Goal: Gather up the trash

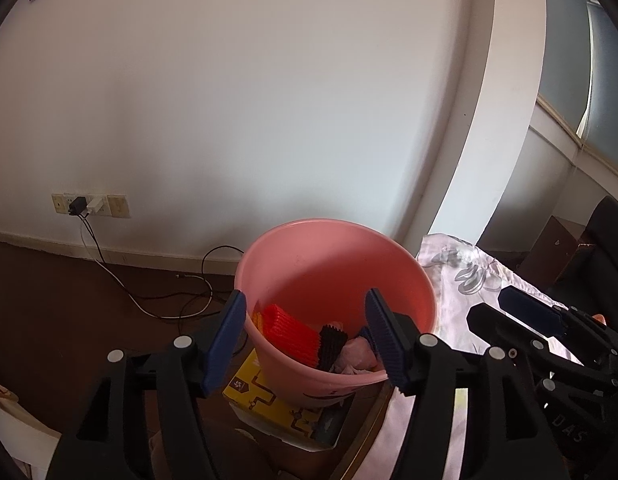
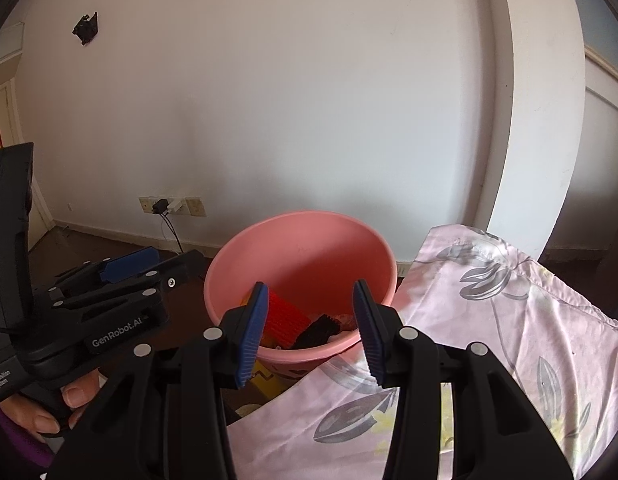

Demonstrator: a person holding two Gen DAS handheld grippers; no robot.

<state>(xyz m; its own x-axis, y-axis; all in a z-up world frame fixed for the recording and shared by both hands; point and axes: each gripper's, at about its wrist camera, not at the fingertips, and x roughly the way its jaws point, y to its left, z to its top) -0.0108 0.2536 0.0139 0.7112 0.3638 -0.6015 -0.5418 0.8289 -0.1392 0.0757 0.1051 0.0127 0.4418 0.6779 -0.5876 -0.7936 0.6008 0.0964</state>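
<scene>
A pink plastic bucket [image 1: 337, 264] stands just past my left gripper [image 1: 305, 340], which is open and empty above its near rim. Inside lie a red ridged piece [image 1: 293, 332], a black ridged piece [image 1: 331, 346] and pale pink crumpled trash [image 1: 359, 354]. In the right wrist view the same bucket [image 2: 301, 256] sits ahead of my right gripper [image 2: 309, 332], open and empty, with the red piece [image 2: 285, 316] and black piece [image 2: 317, 332] showing between the fingers. The left gripper also shows at the left of that view [image 2: 125, 268].
A pink flowered cloth [image 2: 509, 340] covers the surface right of the bucket. A yellow printed box [image 1: 265, 396] lies under the bucket. Cables [image 1: 149, 292] trail over the dark floor from wall sockets [image 1: 89, 205]. A white wall and pillar [image 2: 541, 120] stand behind.
</scene>
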